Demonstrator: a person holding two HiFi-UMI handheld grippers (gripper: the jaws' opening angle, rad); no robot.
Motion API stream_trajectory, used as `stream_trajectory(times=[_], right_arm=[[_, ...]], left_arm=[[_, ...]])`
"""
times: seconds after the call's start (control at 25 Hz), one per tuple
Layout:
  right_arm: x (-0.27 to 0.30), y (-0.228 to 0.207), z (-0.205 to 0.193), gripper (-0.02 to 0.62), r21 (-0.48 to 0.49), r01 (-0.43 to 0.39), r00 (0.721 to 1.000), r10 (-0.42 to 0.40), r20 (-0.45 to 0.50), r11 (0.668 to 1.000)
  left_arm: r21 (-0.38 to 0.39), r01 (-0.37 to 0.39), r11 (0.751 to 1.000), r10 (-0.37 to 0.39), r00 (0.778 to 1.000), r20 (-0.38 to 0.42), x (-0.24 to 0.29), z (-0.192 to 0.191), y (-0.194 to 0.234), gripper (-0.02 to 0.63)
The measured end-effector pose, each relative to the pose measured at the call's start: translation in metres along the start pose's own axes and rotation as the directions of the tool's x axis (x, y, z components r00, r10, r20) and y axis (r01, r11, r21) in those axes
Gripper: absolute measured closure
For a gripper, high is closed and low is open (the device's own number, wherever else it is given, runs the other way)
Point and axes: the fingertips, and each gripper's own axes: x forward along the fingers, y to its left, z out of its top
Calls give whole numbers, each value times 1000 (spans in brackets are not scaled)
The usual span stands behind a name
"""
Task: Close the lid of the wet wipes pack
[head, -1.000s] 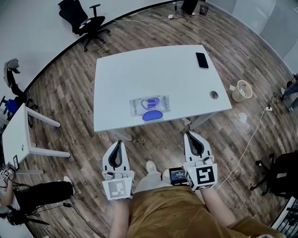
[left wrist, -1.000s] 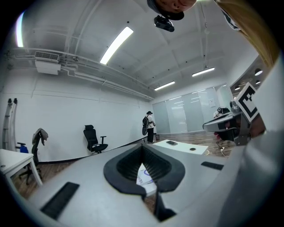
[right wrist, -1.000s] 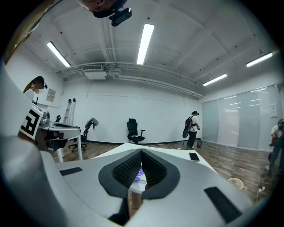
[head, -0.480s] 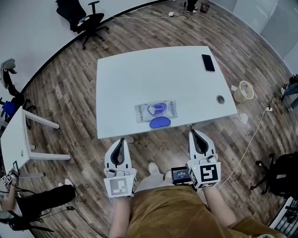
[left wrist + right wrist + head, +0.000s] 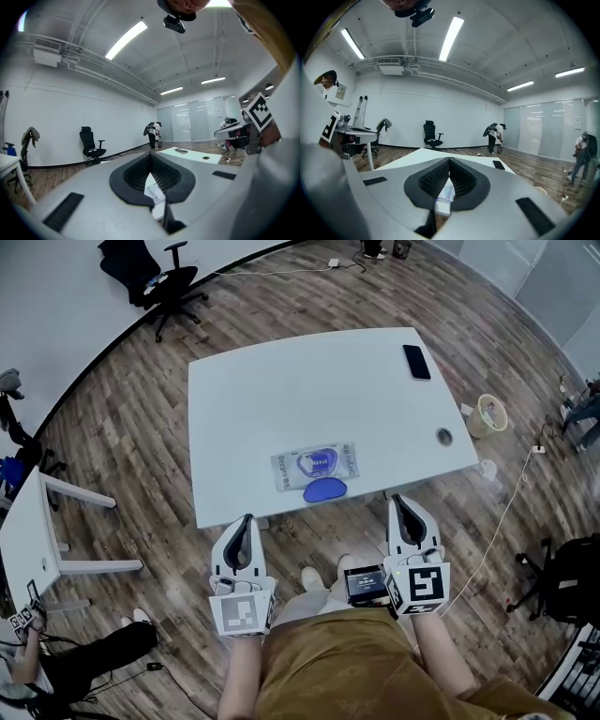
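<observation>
The wet wipes pack (image 5: pixel 316 465) lies by the near edge of the white table (image 5: pixel 281 390), its blue lid (image 5: pixel 324 490) flipped open toward the person. Left gripper (image 5: pixel 247 521) and right gripper (image 5: pixel 400 502) hover nearer, off the table, jaws pressed together, empty

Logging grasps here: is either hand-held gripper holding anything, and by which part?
Nothing is held. The left hand-held gripper and right hand-held gripper are shut and empty, short of the table where the wet wipes pack lies.
</observation>
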Motion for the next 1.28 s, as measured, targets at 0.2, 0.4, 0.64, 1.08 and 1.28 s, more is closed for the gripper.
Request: stream_trajectory(times=[0.2, 0.4, 0.64, 1.08, 1.28], right_arm=[[8, -8, -1, 588, 6, -6, 1000, 6, 0, 1000], [24, -23, -1, 588, 7, -24, 1000, 24, -5, 1000], [47, -34, 4, 588, 14, -59, 998, 59, 4, 998], [71, -51, 8, 588, 39, -108, 994, 107, 22, 993], [77, -53, 9, 588, 40, -151, 988, 151, 18, 988]], left_arm=[[0, -2, 1000, 2, 1000, -5, 14, 1, -2, 601], [14, -29, 999, 29, 1000, 2, 29, 10, 0, 601], [23, -58, 998, 59, 998, -7, 47, 15, 1, 601], [38, -98, 994, 98, 995, -5, 66, 29, 0, 601], [56, -108, 993, 108, 994, 5, 75, 38, -6, 601]])
